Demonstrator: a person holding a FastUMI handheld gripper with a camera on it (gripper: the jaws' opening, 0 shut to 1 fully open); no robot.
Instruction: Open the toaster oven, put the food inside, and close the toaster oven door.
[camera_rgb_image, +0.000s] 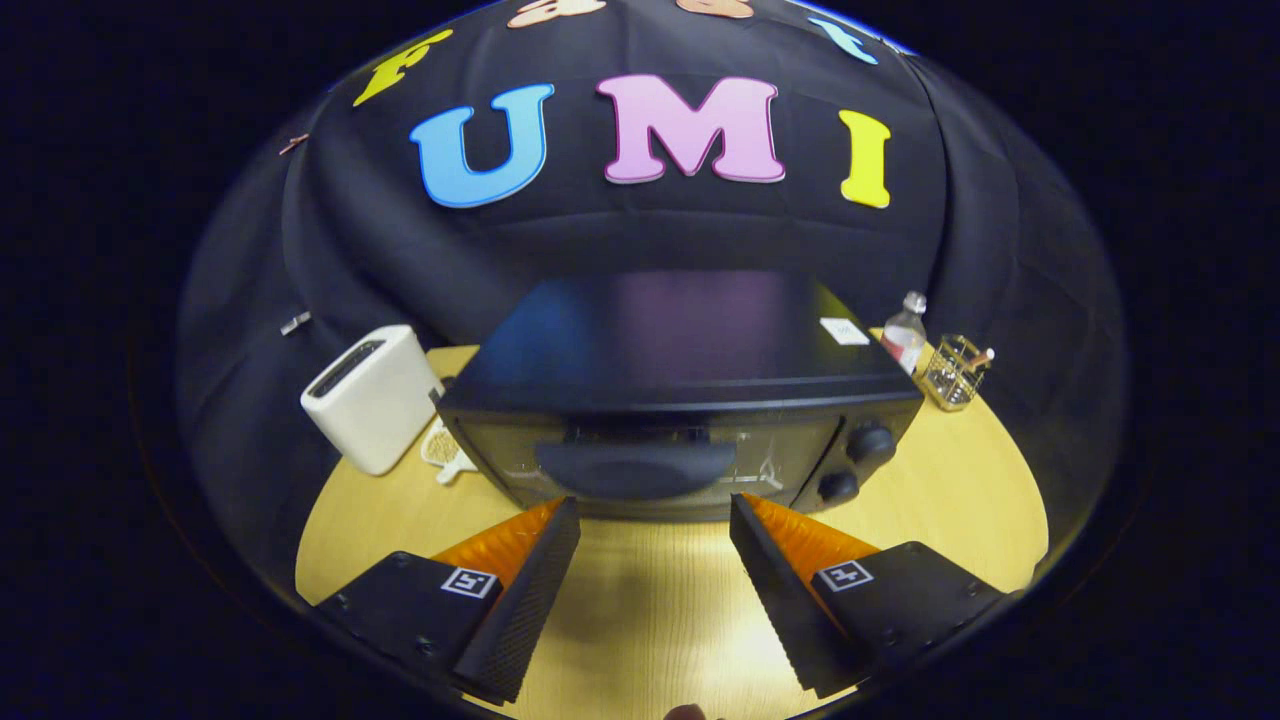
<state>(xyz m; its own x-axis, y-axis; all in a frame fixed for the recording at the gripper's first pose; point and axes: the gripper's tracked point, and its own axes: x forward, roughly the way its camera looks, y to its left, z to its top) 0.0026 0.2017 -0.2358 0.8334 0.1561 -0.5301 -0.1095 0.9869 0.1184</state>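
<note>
A black toaster oven (680, 380) stands on the wooden table (650, 610), just ahead of my fingers. Its glass door (650, 462) is closed, with a wide dark handle (636, 468) across the front. Two black knobs (868, 443) sit on its right side. My gripper (655, 508) is open, with nothing between the fingers, and the fingertips hover close in front of the door, below the handle. A pale flat item (445, 448), possibly the food, lies on the table at the oven's left corner, partly hidden.
A white pop-up toaster (372, 397) stands left of the oven. Behind the oven on the right are a small clear bottle (906, 335) and a wire holder (955, 372). Black cloth walls close in the table behind and at the sides.
</note>
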